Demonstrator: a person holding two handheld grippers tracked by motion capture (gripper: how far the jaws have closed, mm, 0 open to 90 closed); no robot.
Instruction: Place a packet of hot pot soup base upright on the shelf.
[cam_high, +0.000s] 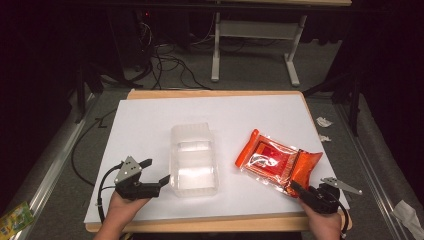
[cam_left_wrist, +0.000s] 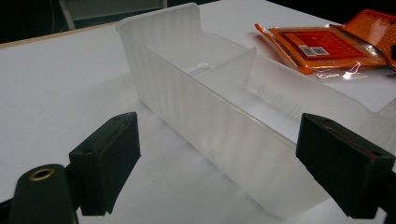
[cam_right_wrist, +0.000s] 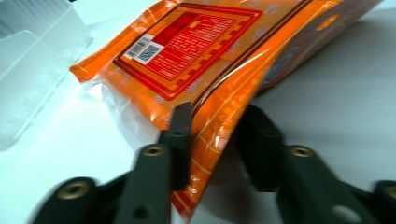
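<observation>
White board covers the tabletop, with cables and a table frame on the dim floor beyond. Near its middle stands a clear plastic bin, divided inside, between the two hands. To its right lies an orange packet, its near corner lifted. The right gripper pinches that corner, jaws on either side of the foil. The left gripper sits just left of the bin, jaws spread wide and holding nothing. Small paper scraps lie off the board's right edge.
</observation>
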